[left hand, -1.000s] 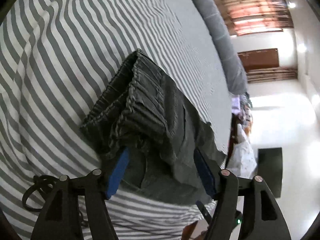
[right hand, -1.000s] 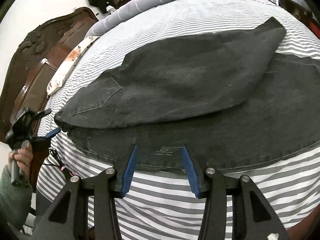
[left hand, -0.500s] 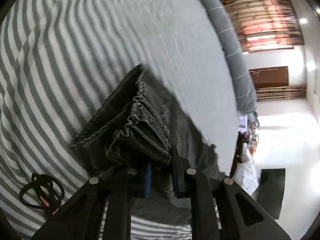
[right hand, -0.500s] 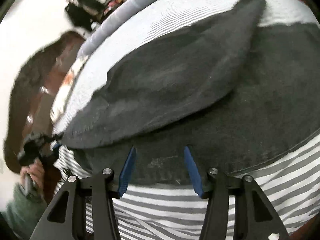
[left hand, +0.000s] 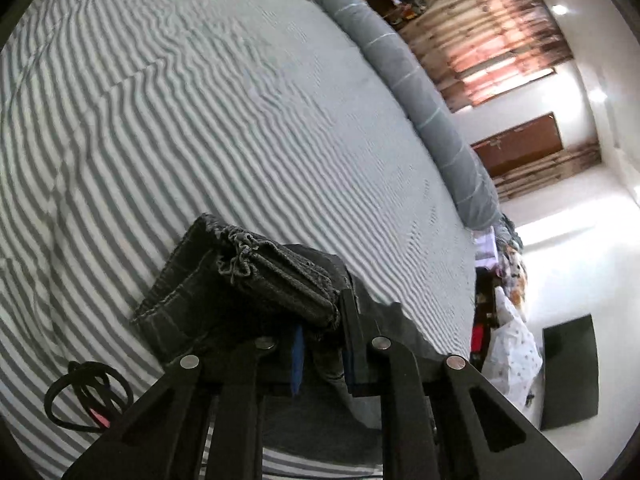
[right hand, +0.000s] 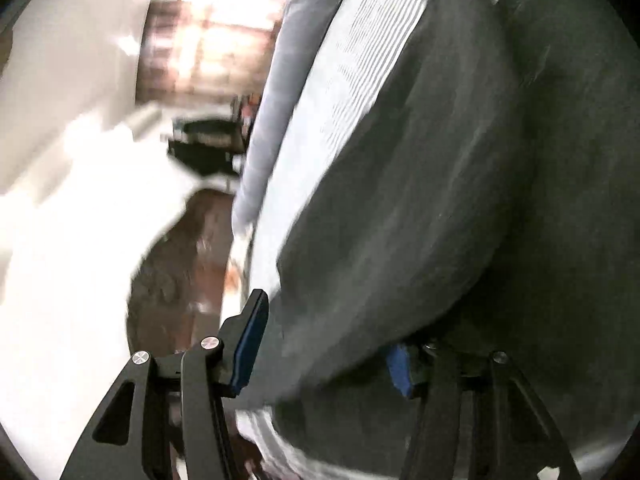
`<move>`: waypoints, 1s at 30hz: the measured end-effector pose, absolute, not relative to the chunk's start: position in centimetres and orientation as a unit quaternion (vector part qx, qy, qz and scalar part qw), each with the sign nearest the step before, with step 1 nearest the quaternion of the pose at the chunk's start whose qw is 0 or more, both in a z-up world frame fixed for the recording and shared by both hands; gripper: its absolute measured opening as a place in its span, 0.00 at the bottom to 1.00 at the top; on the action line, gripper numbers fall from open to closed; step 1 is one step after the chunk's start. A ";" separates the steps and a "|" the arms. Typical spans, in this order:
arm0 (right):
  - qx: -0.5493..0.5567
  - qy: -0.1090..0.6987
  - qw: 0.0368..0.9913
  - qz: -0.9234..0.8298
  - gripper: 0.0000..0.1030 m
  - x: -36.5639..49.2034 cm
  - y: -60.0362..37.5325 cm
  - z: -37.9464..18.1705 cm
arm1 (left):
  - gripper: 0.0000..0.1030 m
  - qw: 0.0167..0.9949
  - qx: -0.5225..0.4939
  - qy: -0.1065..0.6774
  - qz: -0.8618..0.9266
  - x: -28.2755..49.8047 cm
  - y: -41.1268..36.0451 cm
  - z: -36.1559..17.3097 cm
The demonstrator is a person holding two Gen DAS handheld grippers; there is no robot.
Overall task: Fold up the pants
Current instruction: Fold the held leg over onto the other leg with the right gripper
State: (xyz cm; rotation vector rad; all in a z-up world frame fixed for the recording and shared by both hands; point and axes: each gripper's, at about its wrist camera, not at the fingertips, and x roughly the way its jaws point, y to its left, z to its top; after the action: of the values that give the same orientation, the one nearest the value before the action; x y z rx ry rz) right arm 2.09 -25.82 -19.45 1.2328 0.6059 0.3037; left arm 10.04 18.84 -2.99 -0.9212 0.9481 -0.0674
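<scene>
Black cable loops [left hand: 86, 396] lie on the striped bedsheet [left hand: 200, 120] left of the left gripper [left hand: 322, 354]; a grey bolster [left hand: 420, 92] runs far ahead. Pants [left hand: 248, 280]: dark grey denim, cuffs bunched. Left gripper narrow, pinching the cuffs just ahead of its tips. Right gripper [right hand: 324, 344] half-wide, just been opening (view blurred), denim lying between its pads.

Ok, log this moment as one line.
left gripper: shut on gathered hem of dark grey denim pants | right gripper: jaws apart, pants fabric between | surface: grey-and-white striped bedsheet
</scene>
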 end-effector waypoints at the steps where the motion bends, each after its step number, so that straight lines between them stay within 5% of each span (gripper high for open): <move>1: 0.580 0.255 0.763 0.124 0.51 2.1 -26.9 -19.5 | 0.15 0.788 -0.428 0.442 -0.026 9.9 19.0 -3.3; 14: 0.633 0.137 0.761 0.037 0.50 1.7 -35.4 -18.9 | 0.15 0.804 -0.387 0.451 0.003 10.3 18.1 -4.2; 21: 0.613 0.163 0.771 0.050 0.21 2.5 -37.4 -19.0 | 0.16 0.809 -0.362 0.463 0.013 10.6 17.5 -5.0; 30: 0.604 0.194 0.771 0.056 0.06 3.6 -36.9 -19.8 | 0.16 0.804 -0.352 0.479 0.029 10.8 17.4 -6.3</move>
State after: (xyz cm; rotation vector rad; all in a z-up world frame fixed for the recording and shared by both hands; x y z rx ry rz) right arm 3.61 -36.90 -19.77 1.3096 0.4204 0.1210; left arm 10.77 17.40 -6.32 -0.7534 1.0253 0.0617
